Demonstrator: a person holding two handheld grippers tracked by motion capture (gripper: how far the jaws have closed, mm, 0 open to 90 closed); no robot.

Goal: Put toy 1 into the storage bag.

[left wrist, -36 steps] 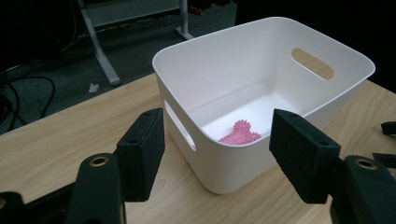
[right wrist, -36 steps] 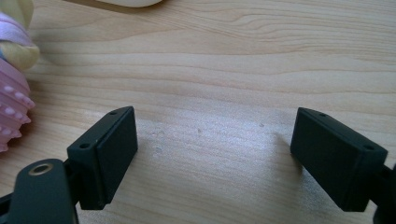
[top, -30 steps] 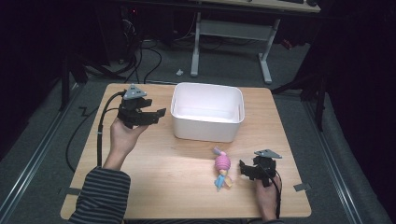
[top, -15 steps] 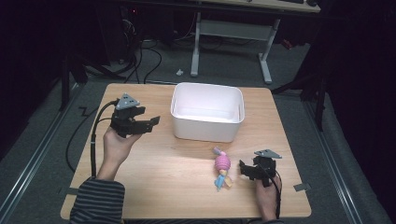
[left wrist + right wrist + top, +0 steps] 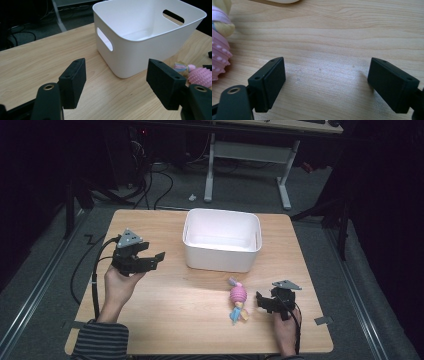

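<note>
A pink knobbly ball toy point(image 5: 238, 296) with pastel rope ends lies on the wooden table, in front of a white plastic bin point(image 5: 221, 260). My left gripper point(image 5: 156, 259) hovers left of the bin, open, with nothing between its jaws. In the left gripper view, that gripper point(image 5: 116, 73) faces the bin point(image 5: 140, 52), and the toy point(image 5: 201, 76) sits at the right edge. My right gripper point(image 5: 261, 301) rests low just right of the toy, open and empty. In the right gripper view, bare wood lies between the gripper's point(image 5: 327, 72) jaws and the toy point(image 5: 219, 57) is at the left edge.
The bin has handle slots point(image 5: 105, 42) in its short walls and looks empty inside. The table's edges drop to a dark floor with cables and a desk frame point(image 5: 245, 165) beyond. Grey tape tabs point(image 5: 323, 320) mark the near corners.
My left gripper has drawn back from the bin's left corner toward the person and sunk a little. The right gripper and the toy have stayed put.
</note>
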